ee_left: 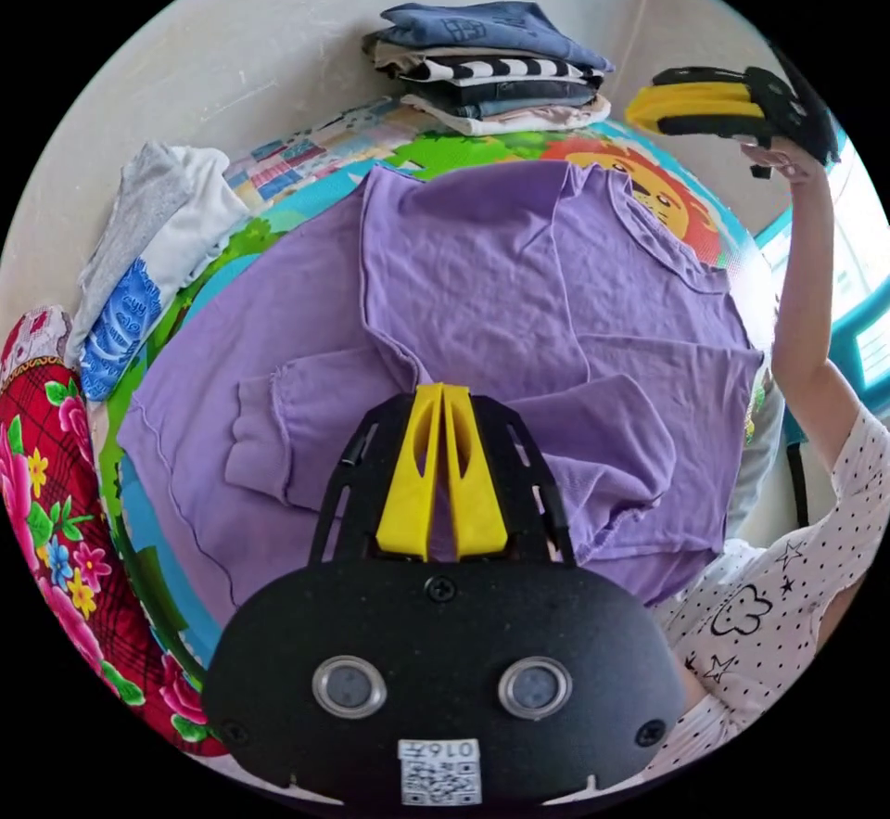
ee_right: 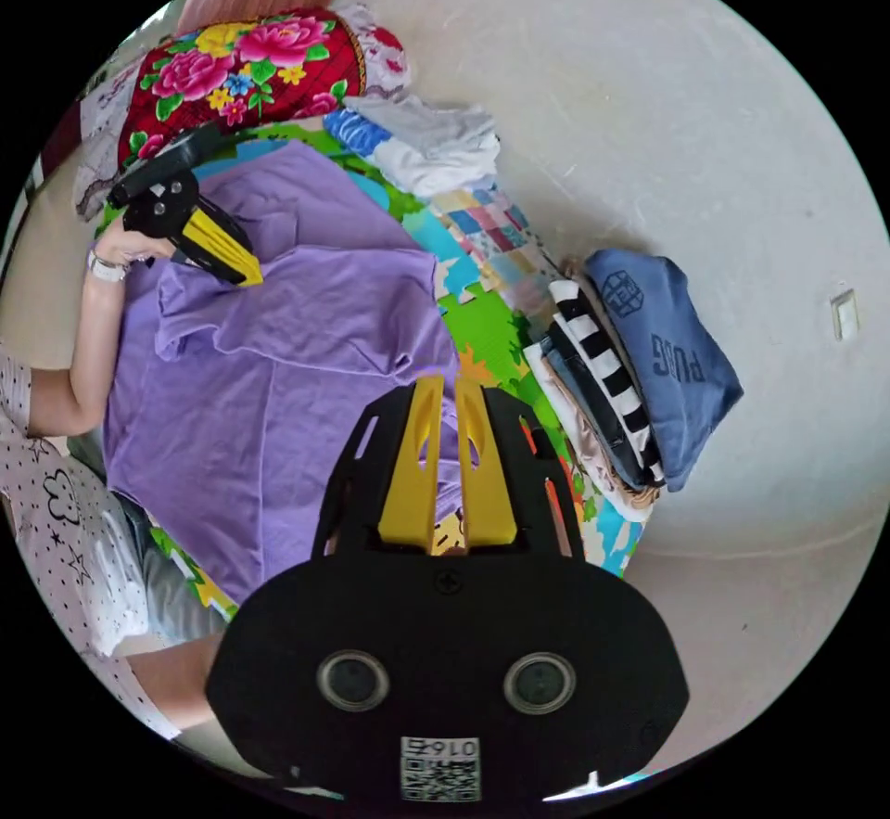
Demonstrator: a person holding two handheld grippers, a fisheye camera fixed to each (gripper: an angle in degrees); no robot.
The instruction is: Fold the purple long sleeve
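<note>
While the purple shirt (ee_left: 519, 300) is lying spread on a colourful mat (ee_left: 278, 225), both of its sleeves are lying folded across its body, 1 cuff (ee_left: 255, 434) pointing toward the mat's edge and the other (ee_left: 630, 448) lying near the hem. In the left gripper view, the left gripper (ee_left: 443, 392) is hovering over the middle of the shirt with its 2 yellow jaws pressed together and nothing between them. In that same view, the right gripper (ee_left: 649, 109) is being held up beside the mat by a hand (ee_left: 783, 160), well clear of the cloth, its jaws closed and empty. In the right gripper view, the right gripper (ee_right: 441, 385) is showing jaws nearly touching, with the shirt's edge (ee_right: 408, 364) and the mat behind them. A stack (ee_left: 491, 68) of folded clothes is sitting at the mat's far end against the wall (ee_left: 232, 40), and a white and blue pile (ee_left: 148, 253) is lying beside the mat next to a red floral blanket (ee_left: 56, 504). A person's dotted sleeve (ee_left: 788, 569) is showing at the shirt's hem side.
</note>
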